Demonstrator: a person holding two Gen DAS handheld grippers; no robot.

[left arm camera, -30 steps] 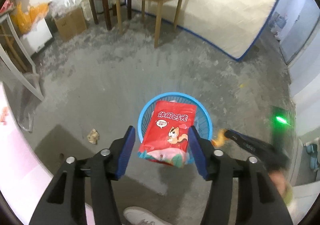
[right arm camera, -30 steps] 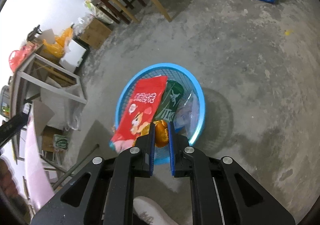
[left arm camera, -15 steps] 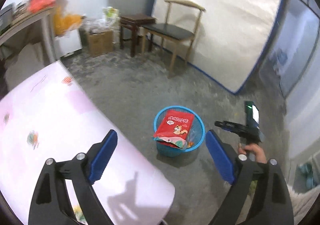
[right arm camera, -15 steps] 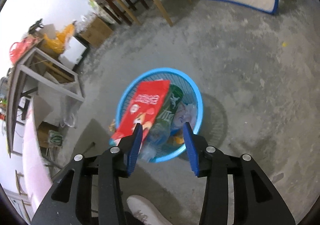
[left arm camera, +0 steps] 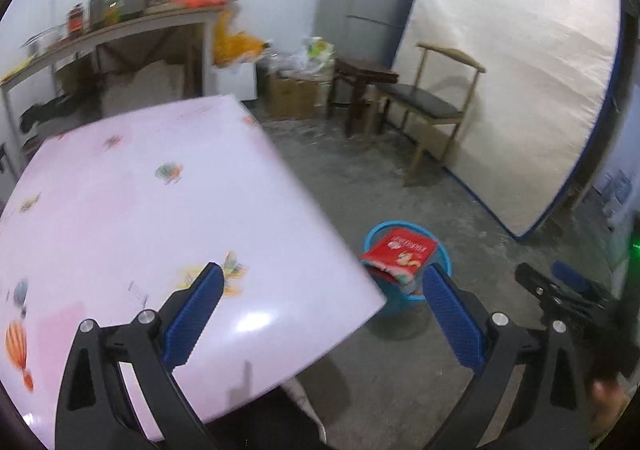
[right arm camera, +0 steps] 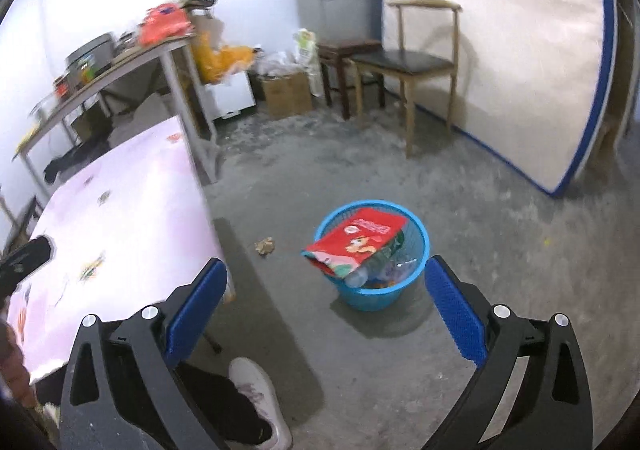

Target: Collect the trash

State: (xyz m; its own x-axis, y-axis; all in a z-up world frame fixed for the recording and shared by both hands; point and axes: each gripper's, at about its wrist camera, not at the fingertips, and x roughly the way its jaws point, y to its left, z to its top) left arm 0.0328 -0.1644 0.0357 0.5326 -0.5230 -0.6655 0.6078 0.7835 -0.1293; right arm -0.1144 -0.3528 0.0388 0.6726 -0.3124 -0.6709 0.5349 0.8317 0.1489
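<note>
Both grippers are spread wide and hold nothing. The left gripper [left arm camera: 320, 314] sits at the lower centre of its frame, above the near corner of the tabletop [left arm camera: 132, 210]. The right gripper [right arm camera: 326, 308] sits at the lower centre of its frame, above the concrete floor [right arm camera: 460, 242].

The collected trash is in the blue basket [right arm camera: 420, 246], centre of the right frame. A red snack bag [right arm camera: 356, 240] lies tilted across the rim and overhangs its left side. A clear bottle [right arm camera: 360, 276] lies beneath it.

One crumpled scrap [right arm camera: 265, 246] lies on the floor left of the basket, near the tabletop edge. This is judged the next target.

Procedure:
- Approach from above.
- Centre the scrap between the blue textured pads [right arm camera: 196, 306].
- Close gently, since the scrap looks light and crushable.

The basket is open plastic mesh, and the tabletop is glossy pink with printed balloons.
</note>
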